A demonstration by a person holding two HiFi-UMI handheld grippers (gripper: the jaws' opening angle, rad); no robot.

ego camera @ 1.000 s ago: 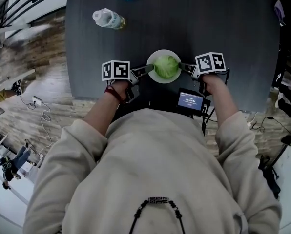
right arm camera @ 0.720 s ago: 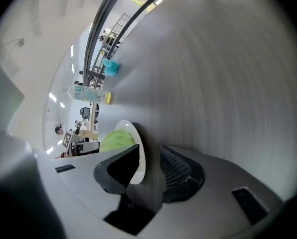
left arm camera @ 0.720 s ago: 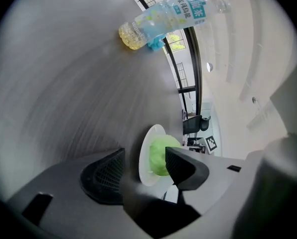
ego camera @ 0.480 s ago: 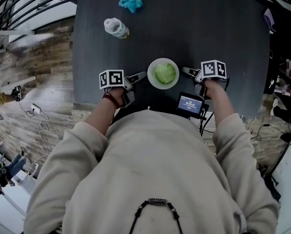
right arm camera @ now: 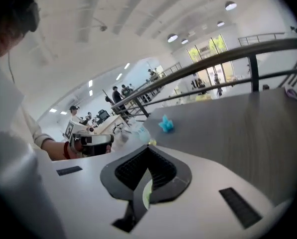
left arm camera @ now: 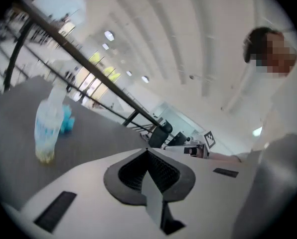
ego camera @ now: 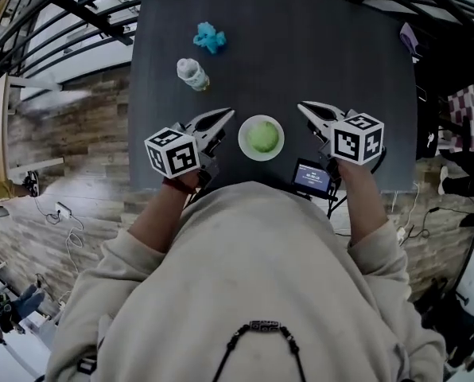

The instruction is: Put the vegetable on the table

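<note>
Dark table (ego camera: pixel 316 46) filling upper centre of head view. Wood-plank floor (ego camera: pixel 70 134) showing at left. Black railing (ego camera: pixel 94 20) crossing upper left. Ceiling lights (right arm camera: pixel 174 37) glowing at upper right of right gripper view.

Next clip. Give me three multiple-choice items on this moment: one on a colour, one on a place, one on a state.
1. What colour is the crumpled cloth at the far end of the table?
A. red
B. blue
C. yellow

2. Where is the vegetable?
A. in the bowl
B. on the bare table
C. under the cloth

3. How is the left gripper?
A. wide open
B. shut on the vegetable
C. shut, empty

Answers:
1 B: the cloth is bright blue against the dark table.
2 A: the bowl's white rim rings the vegetable all round.
3 C: the left gripper view shows the jaws just closed, pads together, nothing between them.
</note>
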